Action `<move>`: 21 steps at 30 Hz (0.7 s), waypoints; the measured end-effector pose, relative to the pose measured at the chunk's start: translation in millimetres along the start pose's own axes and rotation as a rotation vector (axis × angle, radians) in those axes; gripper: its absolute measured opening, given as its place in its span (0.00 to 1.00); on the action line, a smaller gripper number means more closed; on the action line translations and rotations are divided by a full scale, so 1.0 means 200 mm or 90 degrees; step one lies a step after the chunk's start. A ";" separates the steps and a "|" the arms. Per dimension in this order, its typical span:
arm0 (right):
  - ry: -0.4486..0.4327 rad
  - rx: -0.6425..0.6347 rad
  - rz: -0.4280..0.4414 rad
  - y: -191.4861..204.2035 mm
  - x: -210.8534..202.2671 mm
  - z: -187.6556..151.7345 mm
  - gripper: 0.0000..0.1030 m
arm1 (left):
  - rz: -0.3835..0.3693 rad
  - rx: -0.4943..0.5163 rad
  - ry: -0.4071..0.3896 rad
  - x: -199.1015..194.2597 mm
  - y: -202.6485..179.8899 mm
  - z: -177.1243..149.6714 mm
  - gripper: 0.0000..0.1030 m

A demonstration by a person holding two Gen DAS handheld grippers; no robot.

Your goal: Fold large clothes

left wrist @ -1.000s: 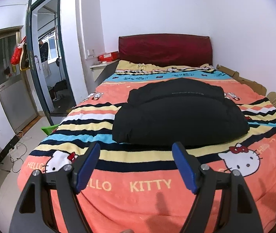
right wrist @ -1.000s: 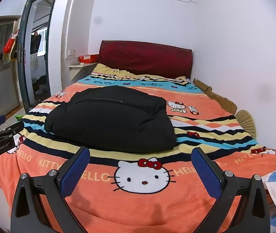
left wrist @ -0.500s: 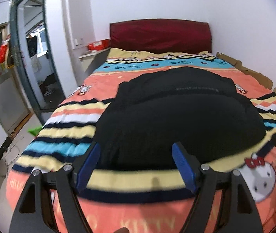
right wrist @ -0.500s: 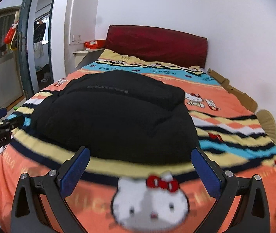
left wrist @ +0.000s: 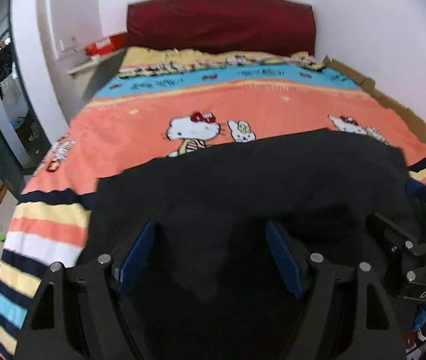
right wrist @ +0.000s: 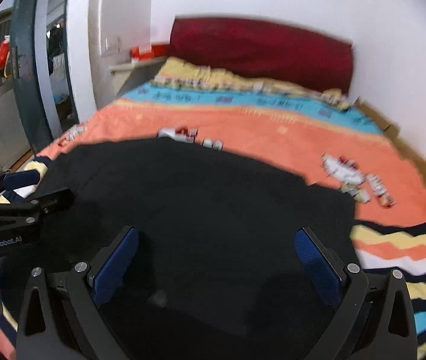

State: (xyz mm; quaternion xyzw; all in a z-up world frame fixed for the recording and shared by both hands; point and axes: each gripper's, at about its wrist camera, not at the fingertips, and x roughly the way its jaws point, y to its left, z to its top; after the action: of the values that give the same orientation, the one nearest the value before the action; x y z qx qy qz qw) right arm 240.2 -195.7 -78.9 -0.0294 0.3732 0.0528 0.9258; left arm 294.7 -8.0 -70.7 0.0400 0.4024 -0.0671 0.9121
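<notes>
The black garment [left wrist: 243, 198] fills the lower half of both frames, lying on the bed's Hello Kitty blanket [left wrist: 243, 105]. Its far edge crosses mid-frame; bare orange blanket stretches beyond to the maroon headboard [left wrist: 222, 24]. The left gripper [left wrist: 210, 258] and right gripper [right wrist: 216, 258] are spread wide, holding nothing. Only the right view shows the teal door frame [right wrist: 27, 60], upper left.

Bright, motion-blurred, perhaps window-lit
</notes>
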 end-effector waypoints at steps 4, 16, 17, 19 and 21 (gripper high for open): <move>0.019 0.043 0.018 -0.17 0.16 0.09 0.99 | -0.002 0.001 0.013 0.16 0.05 0.13 0.75; 0.051 0.158 -0.124 -0.70 0.11 0.01 0.99 | 0.175 -0.044 0.033 0.13 0.41 0.09 0.75; 0.036 0.162 -0.121 -0.69 0.05 0.00 0.99 | 0.162 -0.053 0.015 0.05 0.42 0.07 0.75; 0.005 0.157 -0.103 -0.65 -0.08 -0.02 0.99 | 0.116 -0.074 -0.017 -0.10 0.40 0.02 0.75; -0.012 0.135 -0.077 -0.54 -0.17 -0.07 0.99 | 0.079 -0.080 -0.034 -0.19 0.36 -0.05 0.75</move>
State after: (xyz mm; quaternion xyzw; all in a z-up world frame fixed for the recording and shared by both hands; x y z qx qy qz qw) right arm 218.8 -307.0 -63.7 0.0471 0.3657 -0.0427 0.9286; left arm 272.3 67.1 -47.7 0.0056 0.3782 0.0142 0.9256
